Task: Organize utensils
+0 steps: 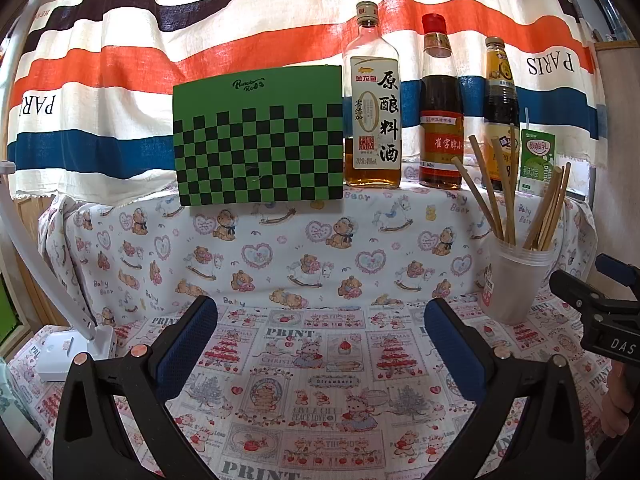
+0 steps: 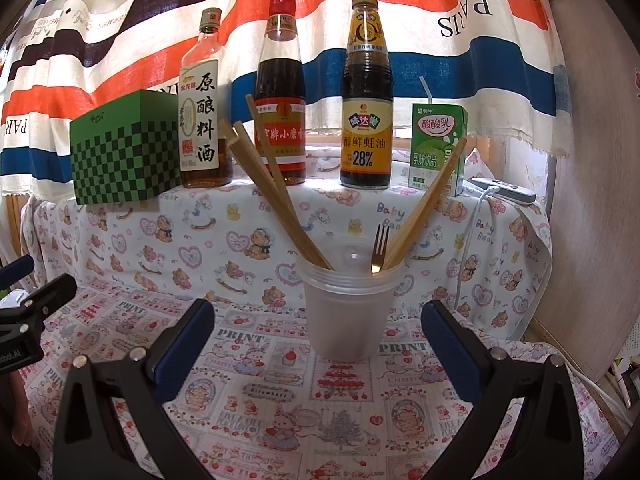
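Observation:
A translucent plastic cup (image 2: 346, 320) stands on the printed cloth, holding several wooden chopsticks (image 2: 272, 196) and a small gold fork (image 2: 378, 250). My right gripper (image 2: 318, 336) is open, its blue-padded fingers (image 2: 184, 344) low on either side of the cup and a little nearer the camera. In the left wrist view the same cup (image 1: 516, 284) with chopsticks (image 1: 508, 196) stands at the right. My left gripper (image 1: 320, 336) is open over bare cloth with nothing between its fingers. The right gripper (image 1: 592, 304) shows at that view's right edge.
On the raised shelf behind stand a green checkered box (image 1: 260, 136), three sauce bottles (image 2: 366, 100), and a green drink carton (image 2: 438, 148). A striped curtain hangs behind. A white lamp base (image 1: 72, 348) sits at the left, a white charger and cable (image 2: 504, 192) at the right.

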The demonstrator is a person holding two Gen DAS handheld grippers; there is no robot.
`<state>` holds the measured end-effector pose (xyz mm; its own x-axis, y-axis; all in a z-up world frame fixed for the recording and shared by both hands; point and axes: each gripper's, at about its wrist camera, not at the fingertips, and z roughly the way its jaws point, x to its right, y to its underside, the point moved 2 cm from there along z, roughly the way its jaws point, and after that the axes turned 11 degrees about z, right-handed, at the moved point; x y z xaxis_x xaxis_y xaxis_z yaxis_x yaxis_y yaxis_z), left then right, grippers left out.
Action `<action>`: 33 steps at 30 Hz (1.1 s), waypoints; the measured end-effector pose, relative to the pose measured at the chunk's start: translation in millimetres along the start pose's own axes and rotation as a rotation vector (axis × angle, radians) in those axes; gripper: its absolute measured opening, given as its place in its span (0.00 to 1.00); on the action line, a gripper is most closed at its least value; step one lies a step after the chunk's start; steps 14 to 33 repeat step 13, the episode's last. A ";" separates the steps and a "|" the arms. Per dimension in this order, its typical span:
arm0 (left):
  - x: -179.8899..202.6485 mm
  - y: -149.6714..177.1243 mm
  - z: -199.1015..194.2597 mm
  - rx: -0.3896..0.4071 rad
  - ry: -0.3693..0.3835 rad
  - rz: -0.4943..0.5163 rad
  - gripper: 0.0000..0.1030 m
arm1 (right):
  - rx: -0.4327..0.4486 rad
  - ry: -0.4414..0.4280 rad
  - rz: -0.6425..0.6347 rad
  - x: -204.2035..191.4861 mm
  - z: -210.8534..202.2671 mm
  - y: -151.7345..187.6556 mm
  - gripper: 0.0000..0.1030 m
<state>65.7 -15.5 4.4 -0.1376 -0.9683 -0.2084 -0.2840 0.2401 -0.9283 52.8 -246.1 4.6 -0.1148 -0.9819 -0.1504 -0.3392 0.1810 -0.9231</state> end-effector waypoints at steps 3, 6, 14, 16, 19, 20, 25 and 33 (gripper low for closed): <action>-0.6 0.2 -0.1 -0.002 0.001 0.000 1.00 | -0.002 -0.001 -0.001 -0.2 0.7 -0.4 1.00; -0.7 0.1 0.3 -0.003 0.000 -0.001 1.00 | -0.006 0.002 0.001 1.0 0.9 0.0 1.00; -1.1 0.1 0.7 -0.003 0.000 -0.001 1.00 | -0.009 0.006 0.004 2.4 1.5 -0.5 1.00; -1.1 0.1 0.7 -0.003 0.000 -0.001 1.00 | -0.009 0.006 0.004 2.4 1.5 -0.5 1.00; -1.1 0.1 0.7 -0.003 0.000 -0.001 1.00 | -0.009 0.006 0.004 2.4 1.5 -0.5 1.00; -1.1 0.1 0.7 -0.003 0.000 -0.001 1.00 | -0.009 0.006 0.004 2.4 1.5 -0.5 1.00; -1.1 0.1 0.7 -0.003 0.000 -0.001 1.00 | -0.009 0.006 0.004 2.4 1.5 -0.5 1.00; -1.1 0.1 0.7 -0.003 0.000 -0.001 1.00 | -0.009 0.006 0.004 2.4 1.5 -0.5 1.00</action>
